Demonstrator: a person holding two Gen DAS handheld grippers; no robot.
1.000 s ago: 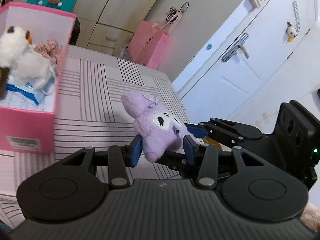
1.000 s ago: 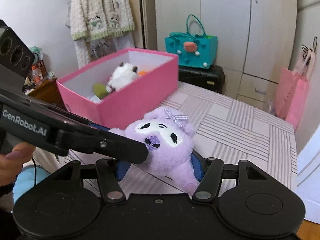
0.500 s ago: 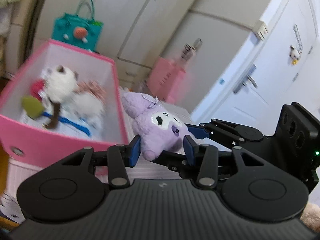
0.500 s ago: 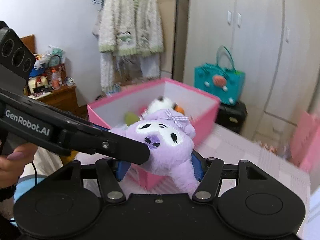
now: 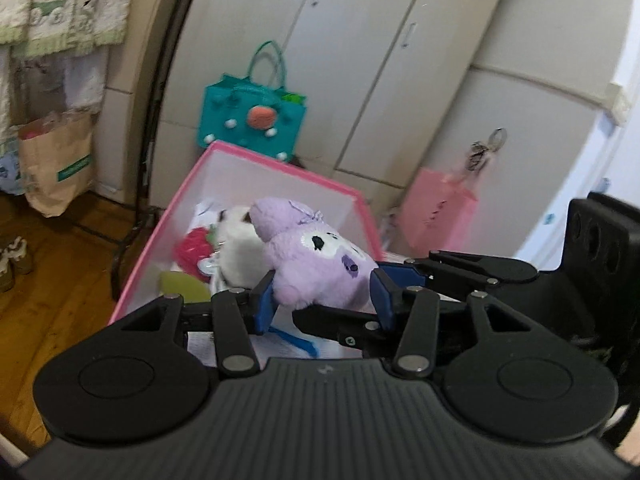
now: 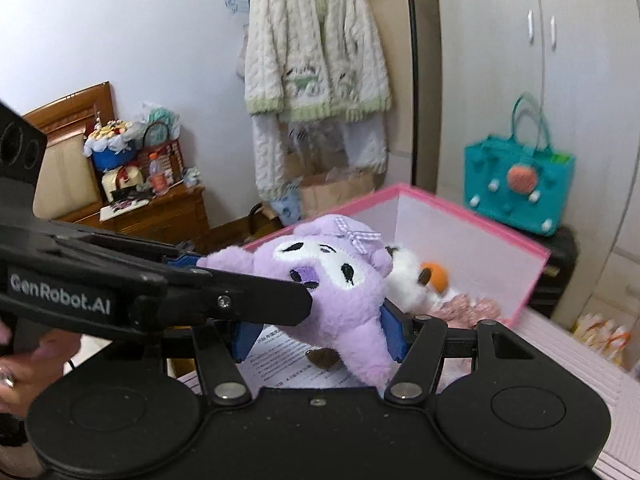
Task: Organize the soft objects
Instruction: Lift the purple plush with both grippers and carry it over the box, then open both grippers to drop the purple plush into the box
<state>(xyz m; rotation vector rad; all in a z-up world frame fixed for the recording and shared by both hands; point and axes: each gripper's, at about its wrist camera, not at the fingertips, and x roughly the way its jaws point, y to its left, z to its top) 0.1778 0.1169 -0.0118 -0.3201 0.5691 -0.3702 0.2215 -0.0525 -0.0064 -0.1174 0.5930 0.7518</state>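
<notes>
A purple plush toy [image 5: 316, 268] with a white face and a checked bow [image 6: 356, 234] hangs over the open pink box [image 5: 280, 165]. Both grippers hold it. My left gripper [image 5: 322, 296] has its blue pads on the toy's lower body, and its jaws are opening. My right gripper [image 6: 316, 336] squeezes the toy's body from the other side; one of its fingers [image 5: 460, 268] reaches in from the right in the left wrist view. Inside the box [image 6: 460, 240] lie a white plush [image 5: 236, 252], a red soft thing [image 5: 192, 248] and printed paper [image 6: 288, 360].
A teal bag [image 6: 516, 188] stands behind the box before the wardrobe. A pink paper bag [image 5: 440, 212] hangs at the right. A cardigan [image 6: 312, 52] hangs on a rack, with a cluttered wooden nightstand [image 6: 160, 212] at left. The striped bed cover [image 6: 560, 352] lies at right.
Both grippers carried the purple plush from above the striped bed cover to over the pink box. The views swung left, and the box's inside now lies under the toy.
</notes>
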